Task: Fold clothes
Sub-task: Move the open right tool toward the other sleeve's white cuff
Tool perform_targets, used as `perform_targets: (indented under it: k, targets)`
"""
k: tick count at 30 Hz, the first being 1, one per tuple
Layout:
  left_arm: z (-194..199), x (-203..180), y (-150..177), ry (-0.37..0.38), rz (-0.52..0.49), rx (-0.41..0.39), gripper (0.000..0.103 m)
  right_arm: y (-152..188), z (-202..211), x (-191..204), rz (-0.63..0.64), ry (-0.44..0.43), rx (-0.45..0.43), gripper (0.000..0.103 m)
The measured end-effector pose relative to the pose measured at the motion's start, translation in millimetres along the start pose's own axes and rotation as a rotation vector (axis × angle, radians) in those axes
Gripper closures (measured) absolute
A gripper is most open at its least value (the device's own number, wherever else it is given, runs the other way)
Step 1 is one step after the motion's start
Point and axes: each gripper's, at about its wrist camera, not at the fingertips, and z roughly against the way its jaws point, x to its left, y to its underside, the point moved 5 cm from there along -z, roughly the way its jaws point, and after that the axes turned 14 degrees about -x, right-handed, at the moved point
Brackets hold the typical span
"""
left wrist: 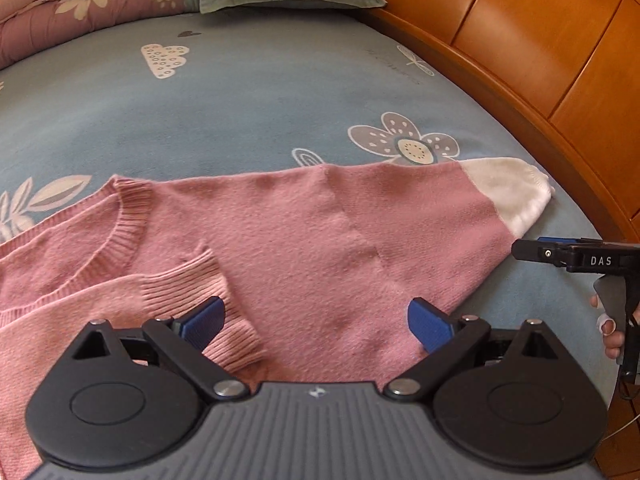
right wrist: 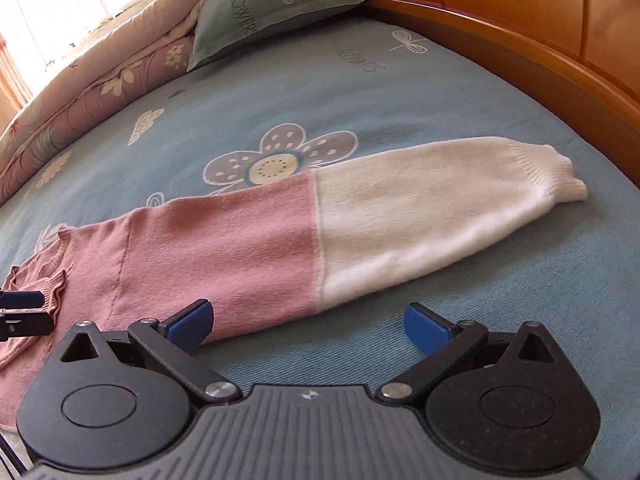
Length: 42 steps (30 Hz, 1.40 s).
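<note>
Pink knit covers the near part of a blue flowered bed (left wrist: 248, 92) as a person starts to fold a sweater (left wrist: 312, 220) with a handheld gripper in each hand. The garment lies flat and face up, its ribbed neckline (left wrist: 120, 224) ahead and to the left of the left gripper (left wrist: 316, 322). That gripper hovers low over the body of the sweater with its blue fingers (left wrist: 426, 326) spread wide and holding nothing. One pink sleeve is already folded in across the chest: its ribbed cuff (left wrist: 224, 312) lies right at the left finger, though no pinch is visible.

Beyond the right gripper (right wrist: 308, 322), the other sleeve (right wrist: 304, 232) stretches straight out across the bed, pink near the shoulder and white toward its cuff (right wrist: 560, 176), which rests ahead and well to the right of the fingers, near the wooden bed frame (right wrist: 540, 52). The right gripper is also released, its fingers parted over bare sheet just short of the sleeve's near edge.

By this showing the job is at an early stage: one sleeve appears to be in, while the two-tone sleeve is yet to be brought across and the body yet to be doubled over. A pillow (right wrist: 280, 4) and a folded quilt (right wrist: 100, 80) sit far ahead at the back of the bed, well clear of the work.
</note>
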Motion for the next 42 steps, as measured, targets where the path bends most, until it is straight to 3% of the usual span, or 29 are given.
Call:
perform_targets:
  k: [10,14,17,19,22,27,31,37,42]
  targets:
    - [-23,-26,-15,0.006,-0.016,-0.033,0.005,-22,-2,-13,0.021,0.046,-0.039,0.0]
    - [-22,-15,-28,-0.062,-0.02,-0.069,0.005,-37,-3,10,-0.035,-0.111,-0.075,0.0]
    - [-17,5,-36,-0.113,0.071,-0.095,0.005,-42,-23,30,-0.09,-0.263,-0.044,0.0]
    - [-14,18,-39,-0.124,0.149,-0.104,0.005,-41,-40,36,-0.136,-0.315,-0.011,0.0]
    - [-10,27,-37,-0.144,0.182,-0.105,0.005,-38,-54,28,-0.178,-0.265,0.032,0.0]
    - [-6,33,-26,-0.156,0.184,-0.092,0.005,-42,-34,-21,-0.176,-0.105,-0.015,0.0]
    - [-4,32,-19,-0.157,0.207,-0.095,0.005,-47,-26,-33,-0.18,-0.06,-0.016,0.0]
    - [-5,28,-20,-0.139,0.205,-0.092,0.005,-35,-31,33,-0.103,-0.254,0.049,0.0]
    - [-1,29,-23,-0.133,0.193,-0.093,0.005,-7,-26,53,0.003,-0.249,0.122,0.0]
